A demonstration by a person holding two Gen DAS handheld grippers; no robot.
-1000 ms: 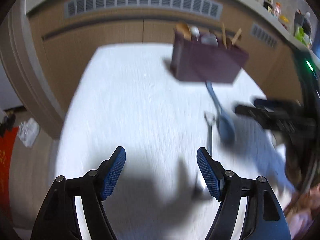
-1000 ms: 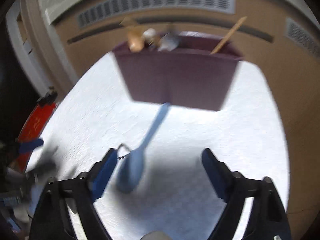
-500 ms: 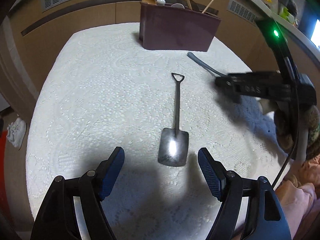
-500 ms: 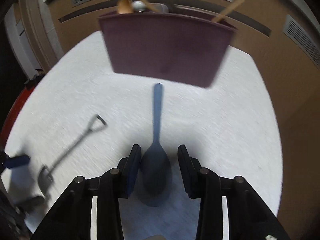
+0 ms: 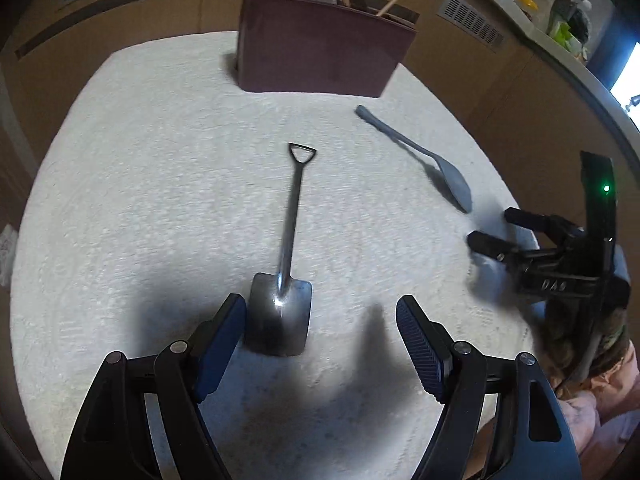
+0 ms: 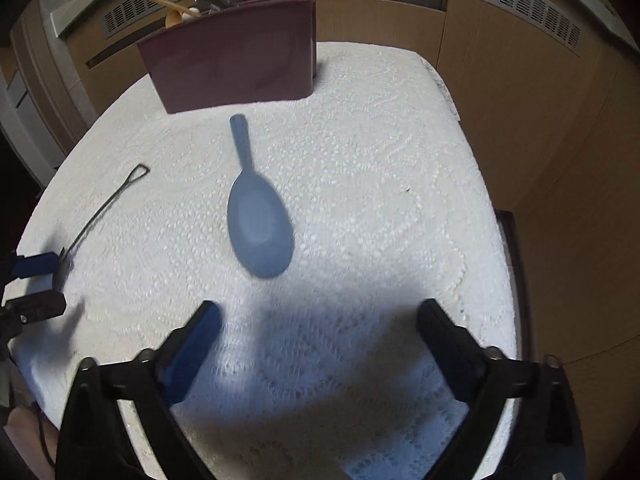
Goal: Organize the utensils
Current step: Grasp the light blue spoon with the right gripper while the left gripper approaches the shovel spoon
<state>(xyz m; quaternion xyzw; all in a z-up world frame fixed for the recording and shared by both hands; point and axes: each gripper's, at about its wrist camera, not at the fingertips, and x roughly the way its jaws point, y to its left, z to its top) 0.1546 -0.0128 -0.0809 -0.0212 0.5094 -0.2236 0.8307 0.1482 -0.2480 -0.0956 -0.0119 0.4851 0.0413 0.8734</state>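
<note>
A metal shovel-shaped spoon [image 5: 286, 264] lies on the white cloth, its blade toward me. My left gripper [image 5: 320, 312] is open, and the blade sits between its fingers, close to the left one, untouched. A blue plastic spoon [image 6: 260, 224] lies flat ahead of my right gripper [image 6: 318, 312], whose jaws are opening wide with nothing between them. In the left wrist view the blue spoon [image 5: 452, 184] lies at the right, just beyond the right gripper [image 5: 492, 232]. A maroon utensil holder [image 5: 320, 56] with wooden and white utensils stands at the table's far side.
A white lace tablecloth [image 6: 380, 152] covers the round-cornered table. Wooden panels with vent grilles [image 5: 472, 20] stand close behind it. A counter with small items [image 5: 560, 20] runs at the upper right. A person's pink sleeve [image 5: 600, 420] shows at the lower right.
The right gripper, nearly closed around the blue spoon's bowl, has spread wide and drawn back, leaving the spoon on the cloth. The left gripper has come closer over the shovel spoon's blade.
</note>
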